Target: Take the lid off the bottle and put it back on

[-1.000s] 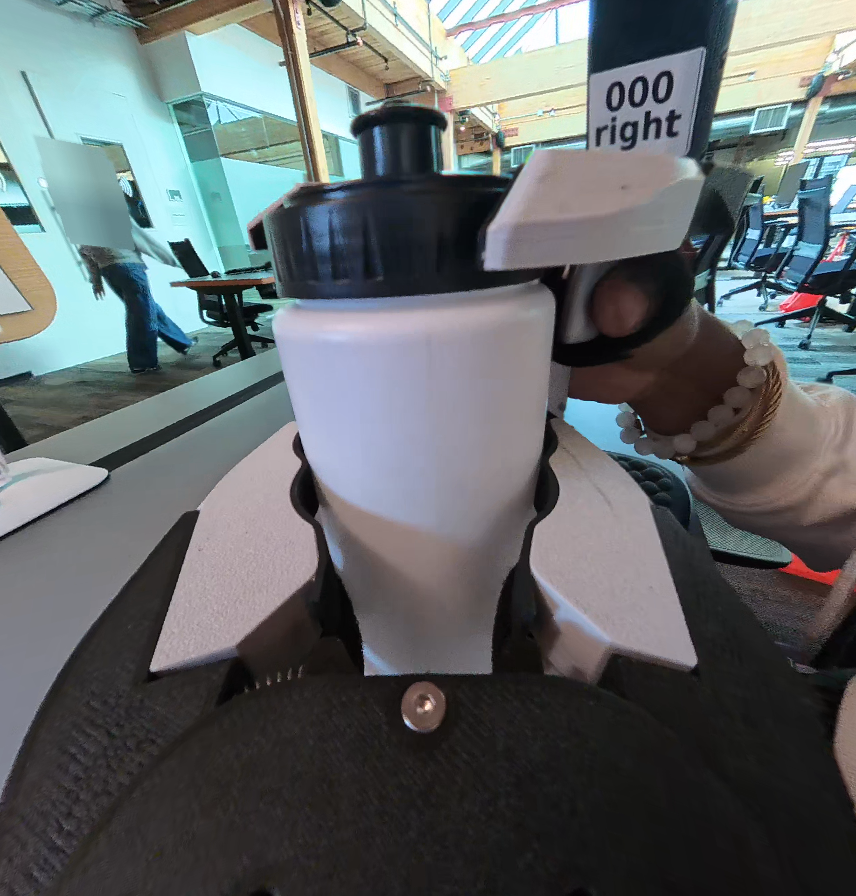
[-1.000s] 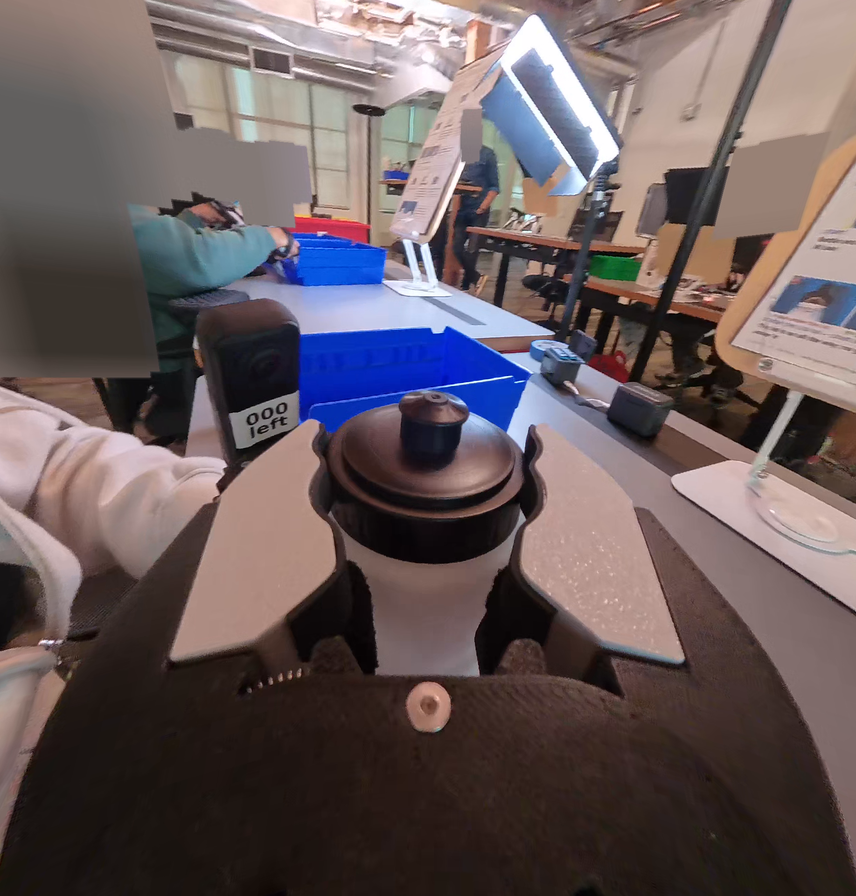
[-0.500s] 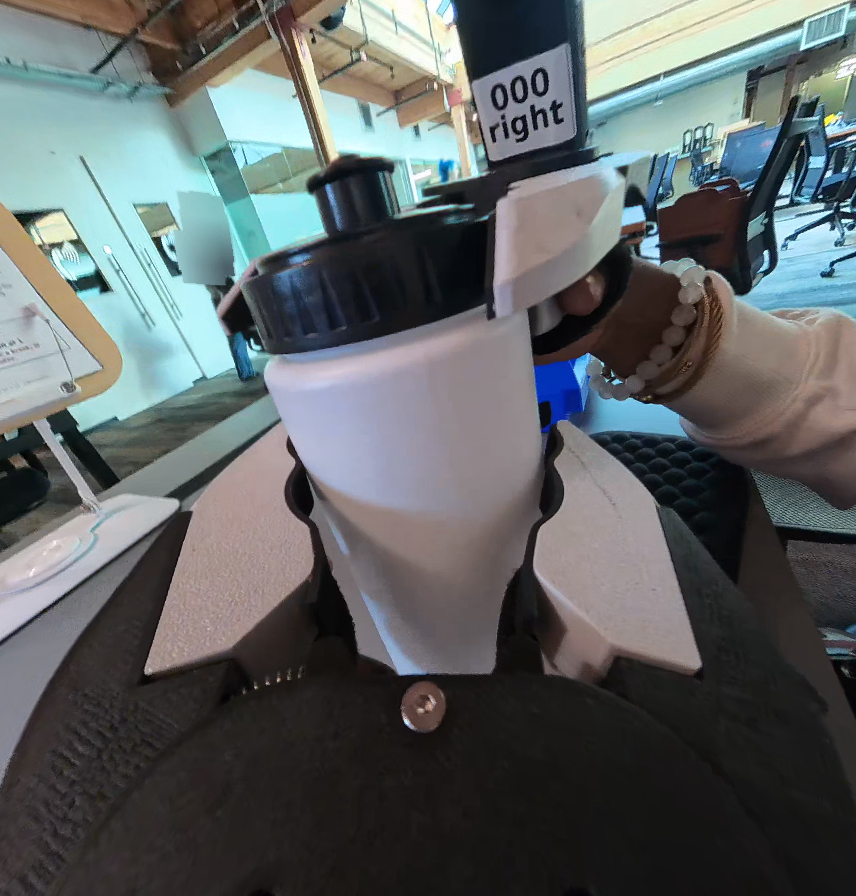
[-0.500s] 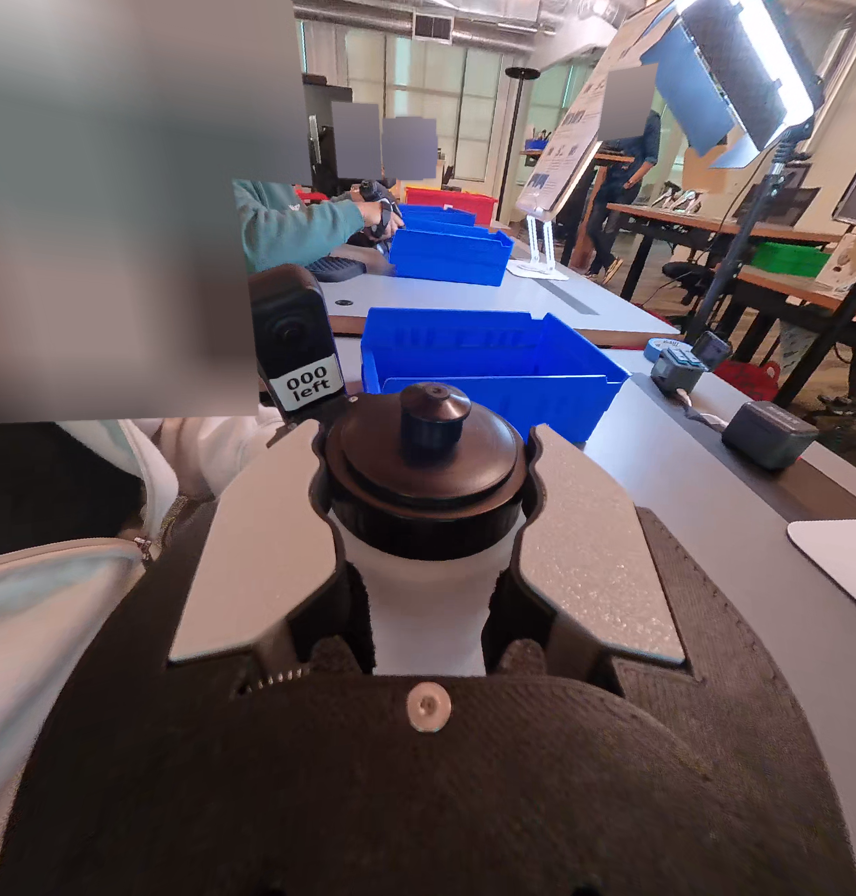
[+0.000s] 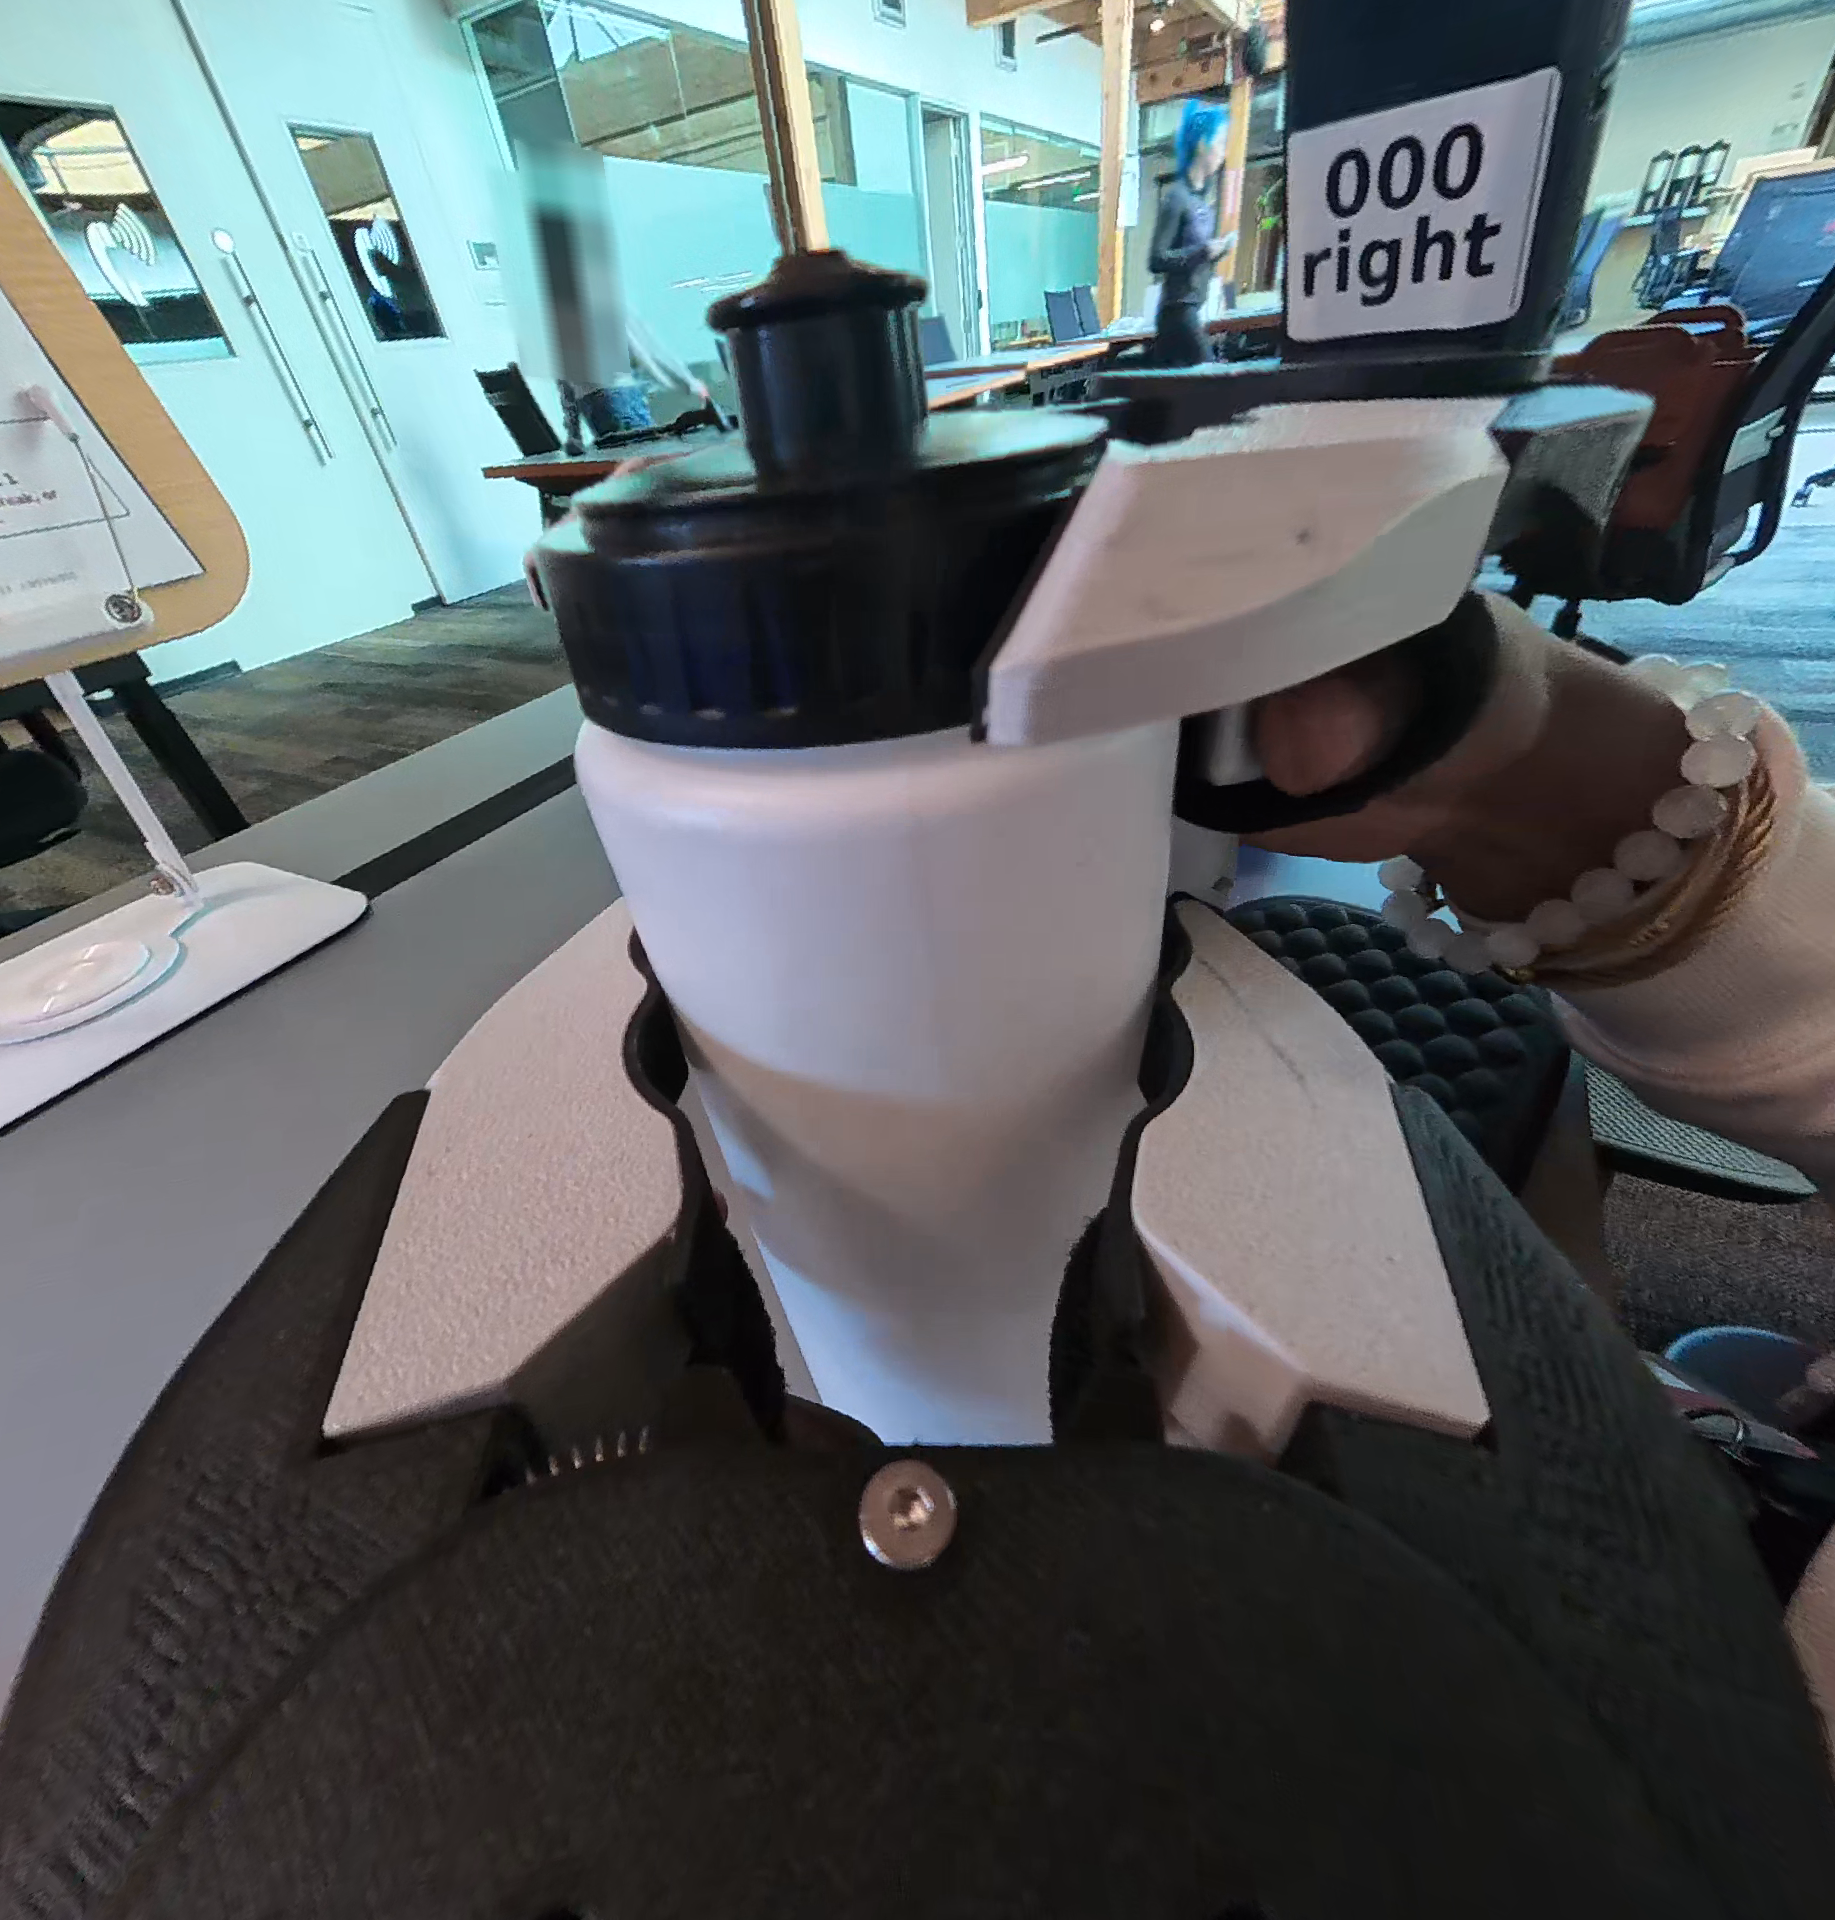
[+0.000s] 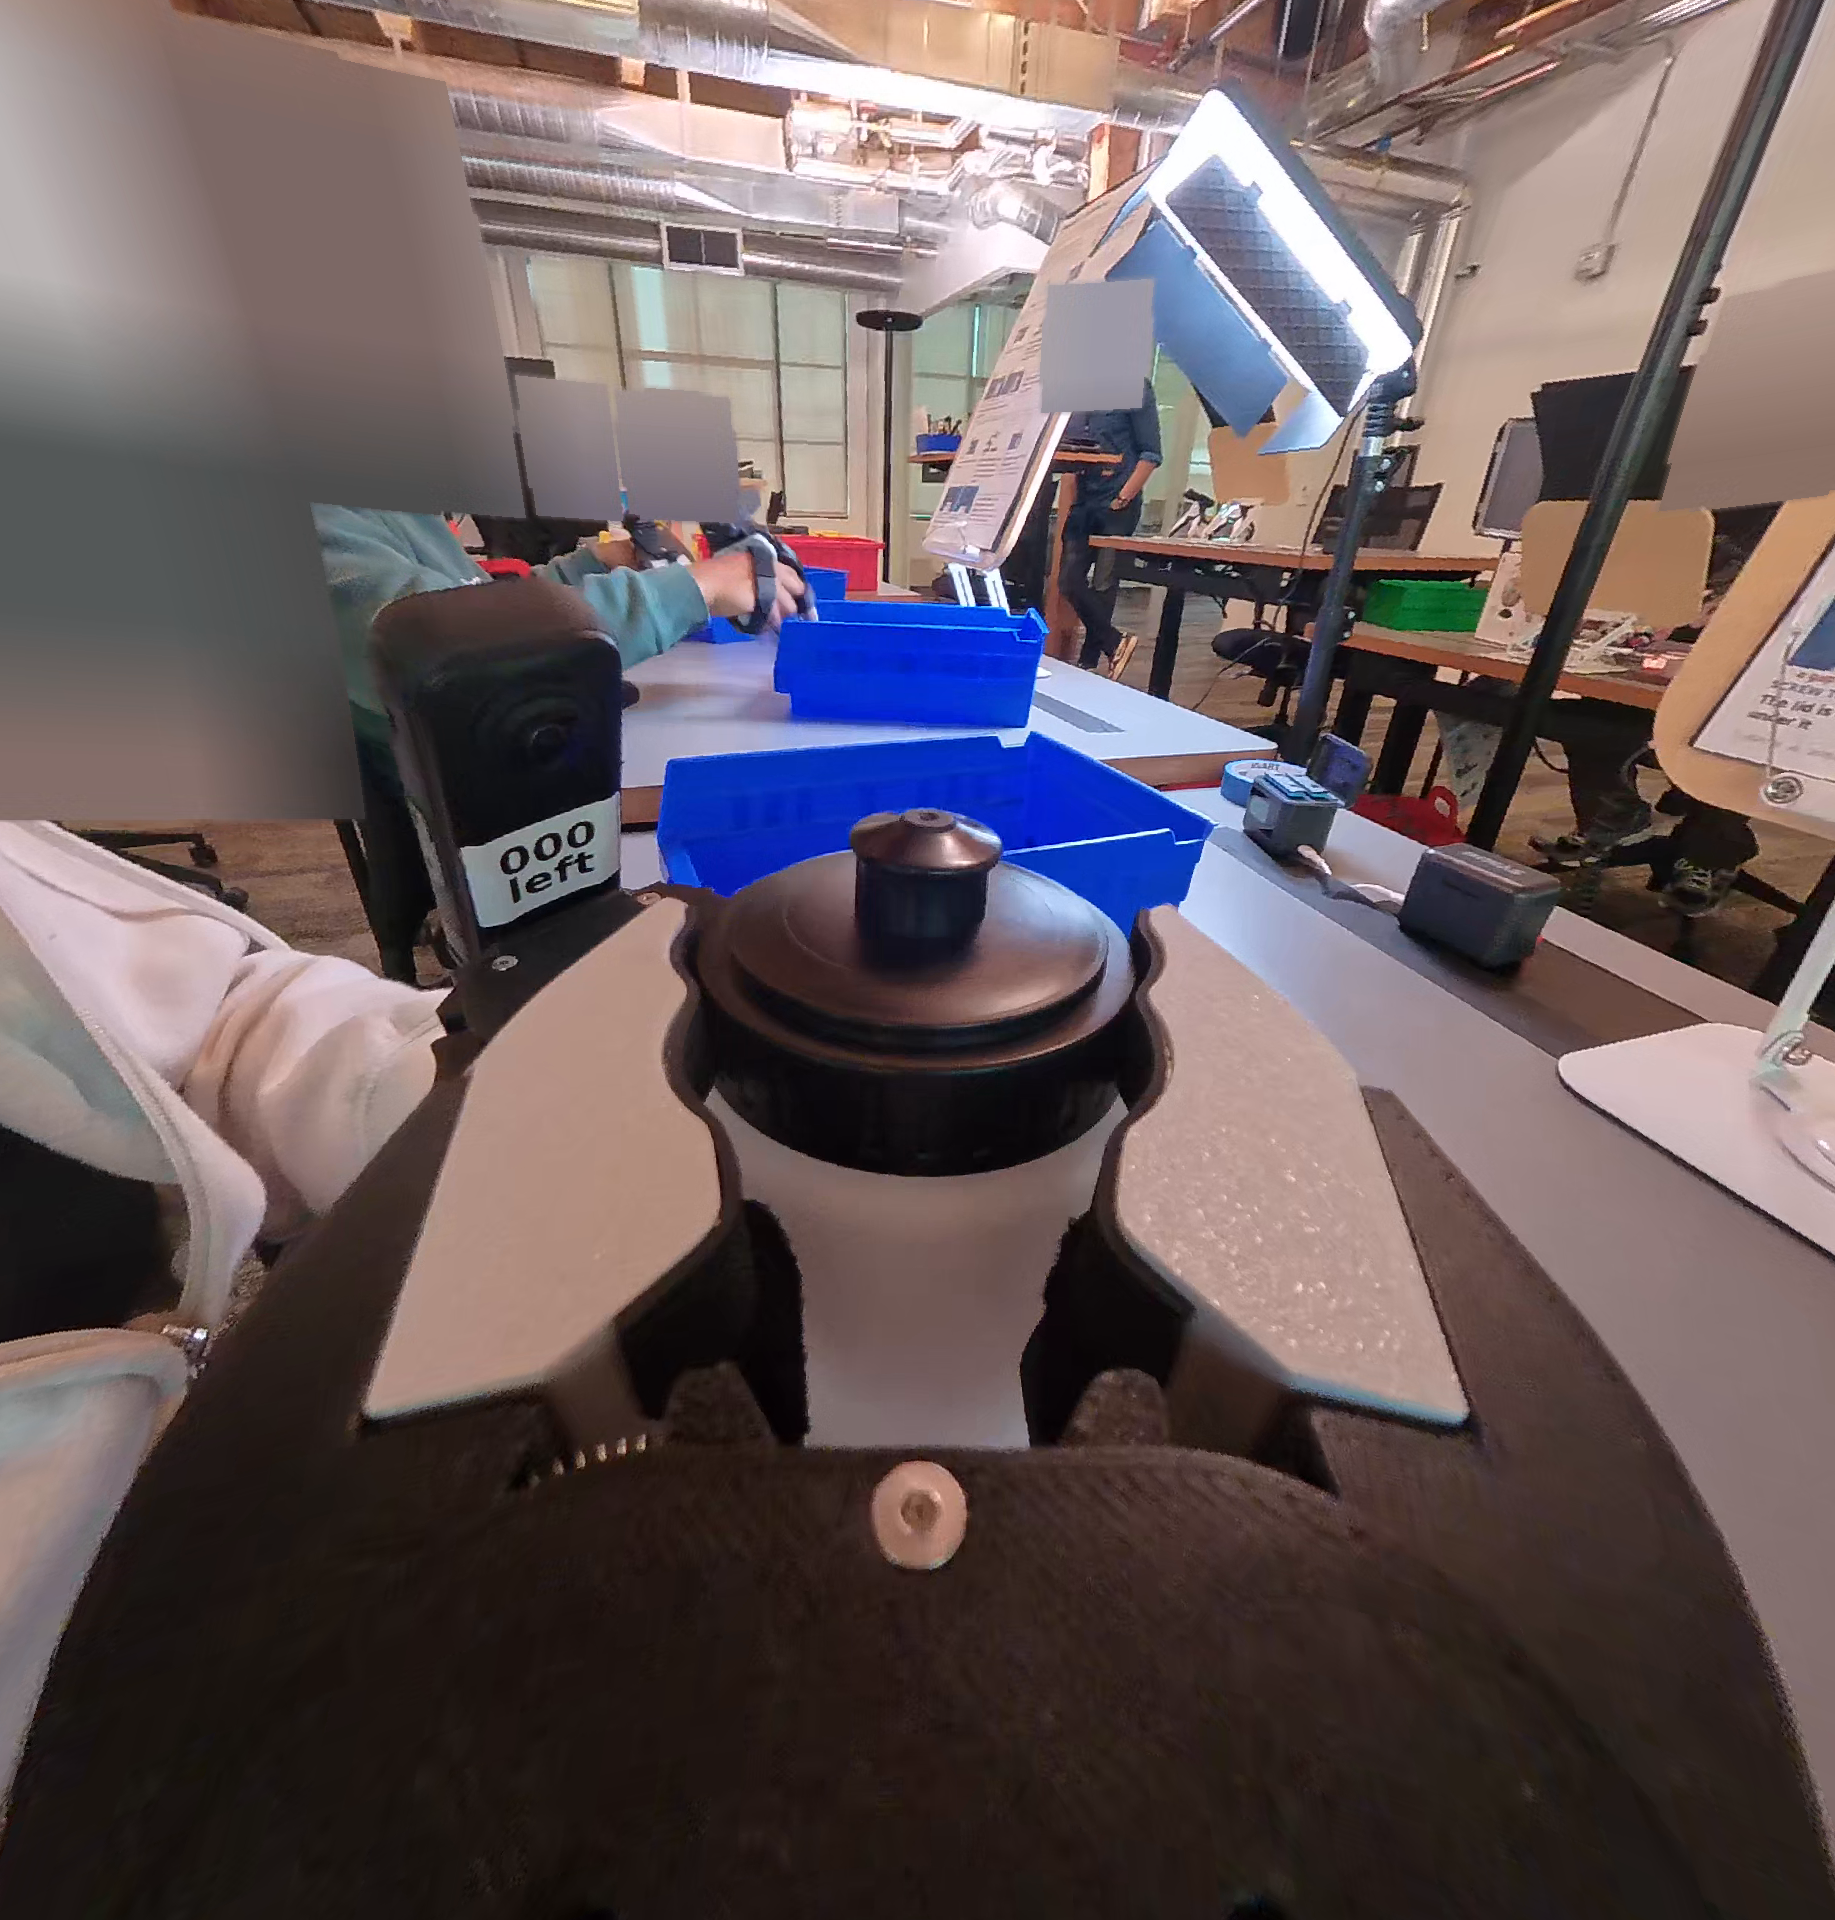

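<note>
We're holding the white bottle (image 5: 892,935) by its body with the left gripper (image 5: 908,1091), fingers closed against both sides of it. We're clamping the black lid (image 6: 913,1029) with the right gripper (image 6: 918,1039), fingers pressed on its ribbed rim; the lid is sitting on the bottle's neck (can't tell how far it's screwed down).

Edges and room: the grey table (image 6: 1515,1226) is running ahead and to the right of the right gripper, its near edge passing under the bottle. Open space above the spout (image 6: 923,883). Left of the left gripper, bare table (image 5: 269,1091) out to the far edge.

Around us: a blue bin (image 6: 944,800) is sitting just beyond the lid, straight ahead of the right gripper. A sign stand's white base (image 6: 1723,1132) is lying to the right, well apart. A small grey box (image 6: 1479,904) and a camera block (image 6: 1292,805) are sitting further ahead-right. The same stand base (image 5: 113,966) is showing left of the left gripper. A mesh chair (image 5: 1412,1018) is sitting right of it, under our sleeve (image 5: 1723,1018).
</note>
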The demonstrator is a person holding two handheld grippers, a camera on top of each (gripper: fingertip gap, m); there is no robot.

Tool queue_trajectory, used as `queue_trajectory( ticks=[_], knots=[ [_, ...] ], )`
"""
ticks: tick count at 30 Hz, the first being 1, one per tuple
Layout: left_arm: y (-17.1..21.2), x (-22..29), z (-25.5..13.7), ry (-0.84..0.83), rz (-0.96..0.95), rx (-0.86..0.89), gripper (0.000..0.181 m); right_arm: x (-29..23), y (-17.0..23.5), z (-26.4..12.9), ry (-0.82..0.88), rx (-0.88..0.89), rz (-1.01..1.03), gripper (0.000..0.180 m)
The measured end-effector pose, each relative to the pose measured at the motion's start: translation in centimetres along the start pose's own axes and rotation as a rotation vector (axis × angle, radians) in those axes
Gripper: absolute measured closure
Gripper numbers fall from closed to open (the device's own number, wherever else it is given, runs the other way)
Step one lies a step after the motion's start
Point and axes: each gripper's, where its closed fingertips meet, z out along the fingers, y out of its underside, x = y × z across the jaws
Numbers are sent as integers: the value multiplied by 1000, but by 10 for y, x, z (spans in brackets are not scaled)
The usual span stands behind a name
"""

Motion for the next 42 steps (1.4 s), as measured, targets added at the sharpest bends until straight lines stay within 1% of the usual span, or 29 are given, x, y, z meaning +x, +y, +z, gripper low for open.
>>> queue_trajectory(
  ticks=[7,10,11,12,13,14,17,18,20,22,24,26,28,29,32,35,37,39,42],
  knots=[
    [1,-2,0,-70,12,-17,93,3,1,-1,91,6,6,101],
    [-1,-4,0,-51,-2,11,93,7,2,0,185,9,1,101],
    [-1,-6,-1,-45,-21,26,92,7,2,1,191,7,-31,101],
    [-4,-10,-3,-39,-73,59,92,5,5,3,170,-8,-81,95],
    [-9,-16,-7,-19,-154,118,92,2,5,4,132,5,-106,73],
    [-16,-26,-15,1,-258,196,92,5,0,2,134,51,-86,59],
    [-36,-73,-50,10,-608,472,92,13,-14,-14,147,223,-35,53],
    [-40,-87,-62,14,-715,568,93,13,-14,-18,153,249,-43,52],
    [-44,-105,-80,51,-867,720,92,9,-2,-20,158,225,-96,47],
    [-47,-109,-88,87,-931,792,92,3,14,-16,175,162,-208,44],
    [-51,-104,-89,124,-926,813,92,-1,27,-11,235,113,-377,45],
    [-54,-98,-88,161,-914,811,92,-2,33,-5,300,70,-588,50],
    [-56,-93,-87,191,-915,810,92,-4,35,-1,349,19,-758,62],
    [-56,-93,-88,206,-929,819,92,-8,34,1,354,18,-803,68],
    [-55,-94,-87,243,-988,831,92,-18,31,0,364,50,-857,87],
    [-53,-94,-86,263,-1026,829,93,-20,29,0,370,63,-856,87],
    [-52,-93,-84,288,-1045,825,92,-20,27,0,377,68,-871,80],
    [-51,-92,-83,296,-1060,822,92,-18,32,2,390,25,-881,80],
    [-52,-90,-80,327,-1074,813,92,-20,30,-1,406,12,-878,80]
  ],
)
